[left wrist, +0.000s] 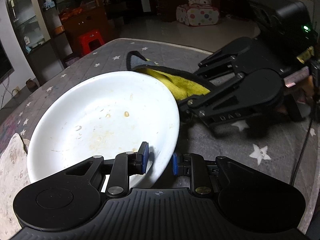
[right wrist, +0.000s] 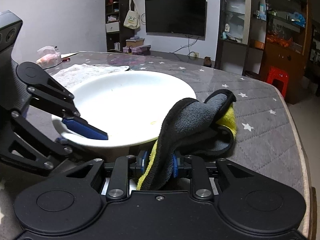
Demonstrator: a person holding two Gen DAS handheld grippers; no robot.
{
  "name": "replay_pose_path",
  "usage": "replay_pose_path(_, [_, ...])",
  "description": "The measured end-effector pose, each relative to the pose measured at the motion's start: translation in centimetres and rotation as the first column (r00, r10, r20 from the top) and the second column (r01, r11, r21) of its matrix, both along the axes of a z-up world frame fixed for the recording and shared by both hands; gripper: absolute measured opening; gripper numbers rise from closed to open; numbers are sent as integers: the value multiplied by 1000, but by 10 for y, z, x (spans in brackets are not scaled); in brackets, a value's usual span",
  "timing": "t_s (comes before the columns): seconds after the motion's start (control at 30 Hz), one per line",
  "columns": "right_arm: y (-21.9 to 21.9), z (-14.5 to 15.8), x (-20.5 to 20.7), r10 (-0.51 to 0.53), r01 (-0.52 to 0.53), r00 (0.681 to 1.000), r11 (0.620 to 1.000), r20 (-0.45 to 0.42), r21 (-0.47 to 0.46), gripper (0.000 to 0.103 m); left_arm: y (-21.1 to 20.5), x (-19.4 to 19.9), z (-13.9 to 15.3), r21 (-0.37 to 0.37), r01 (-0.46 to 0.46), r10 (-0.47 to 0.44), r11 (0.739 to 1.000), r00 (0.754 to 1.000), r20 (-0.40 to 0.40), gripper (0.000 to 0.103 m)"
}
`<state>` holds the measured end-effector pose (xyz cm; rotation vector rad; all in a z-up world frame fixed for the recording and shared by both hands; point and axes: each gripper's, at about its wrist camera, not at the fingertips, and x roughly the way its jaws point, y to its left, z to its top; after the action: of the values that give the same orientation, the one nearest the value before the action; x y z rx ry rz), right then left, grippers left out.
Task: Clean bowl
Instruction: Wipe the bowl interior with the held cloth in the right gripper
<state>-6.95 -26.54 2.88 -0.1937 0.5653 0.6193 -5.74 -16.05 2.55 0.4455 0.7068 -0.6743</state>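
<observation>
Bowl [left wrist: 104, 120]: a wide, shallow white dish, lifted at its near edge and tilted above the star-printed grey worktop [left wrist: 270, 140], so that its soiled inner face is turned toward the cloth. Dried yellowish smears and a few crumbs or droplets mark the floor of the dish, so the cleaning appears barely begun.

Left tool [left wrist: 159, 160]: its blue pads are clamped on the near rim, one pad inside the dish and one beneath it. The grip serves to steady the dish and present it at an angle; a flat-lying dish would likely slide under a wiping stroke.

Right tool [right wrist: 159, 163]: closed tight on a folded cleaning cloth [right wrist: 192, 120], grey on one face, yellow on the other, bound in black. The free end of the cloth stands beyond the pads, just beside the far rim of the dish, its yellow face showing behind that rim in the left view. Whether cloth and rim touch cannot be told.

Pale patterned towel [right wrist: 90, 73]: spread flat on the worktop beyond the dish, perhaps as a place to set it down; this is a judgement only.
</observation>
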Motion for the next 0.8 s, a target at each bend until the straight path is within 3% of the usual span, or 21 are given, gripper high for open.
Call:
replay_pose_path(0.5, [-3, -3, 18, 23, -22, 999, 999, 34, -42, 26, 10, -19, -1, 15, 57, -57, 998, 998, -10, 24])
replay_pose_path(0.8, [-1, -4, 14, 20, -19, 999, 999, 34, -47, 26, 0, -25, 5, 22, 34, -33, 999, 999, -19, 26])
